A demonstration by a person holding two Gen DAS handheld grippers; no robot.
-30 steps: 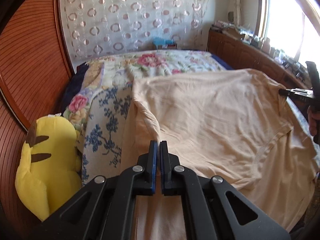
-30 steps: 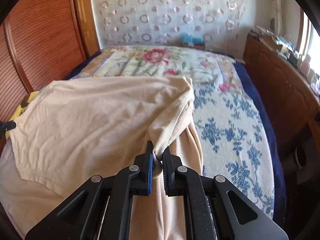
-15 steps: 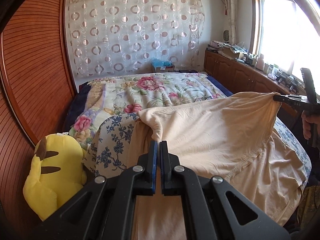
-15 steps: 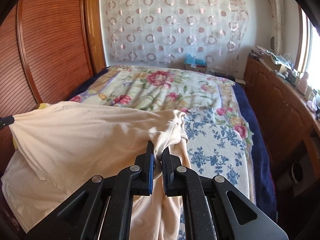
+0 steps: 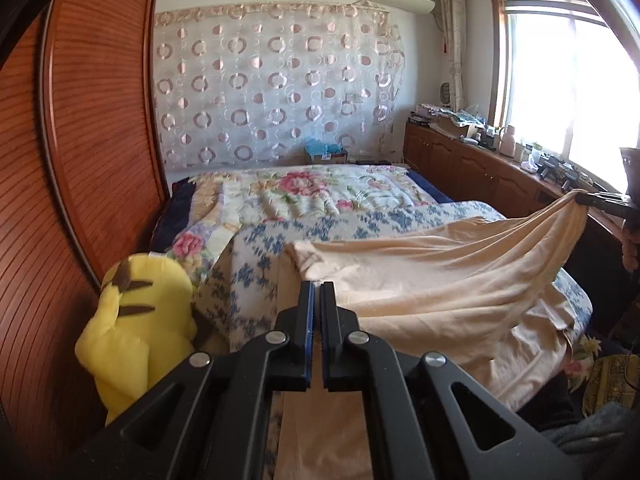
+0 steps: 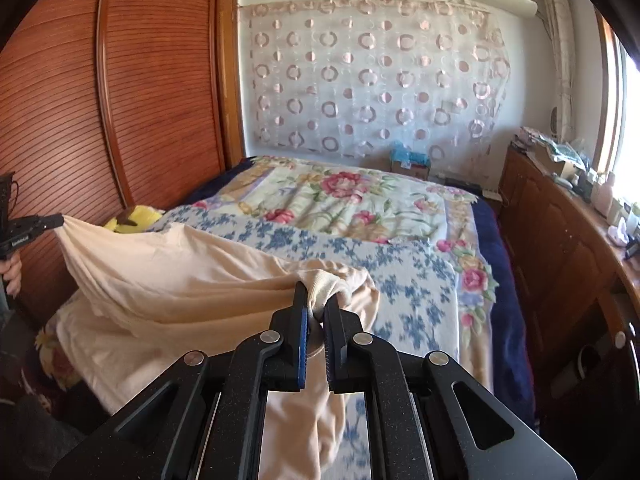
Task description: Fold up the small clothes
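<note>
1 beige garment, 2 grippers: left, right. 1 yellow plush toy, 1 bed.

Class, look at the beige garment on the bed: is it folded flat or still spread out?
Spread, not folded: the garment hangs stretched between the left gripper and right gripper, its lower part trailing on the bed.

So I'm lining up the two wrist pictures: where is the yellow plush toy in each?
Left wrist view: the yellow plush toy sits large at lower left, against the wooden wardrobe.
Right wrist view: only a small yellow part shows at mid left, behind the raised beige garment.
Shared landmark: the blue box at the far end of the bed.
</note>
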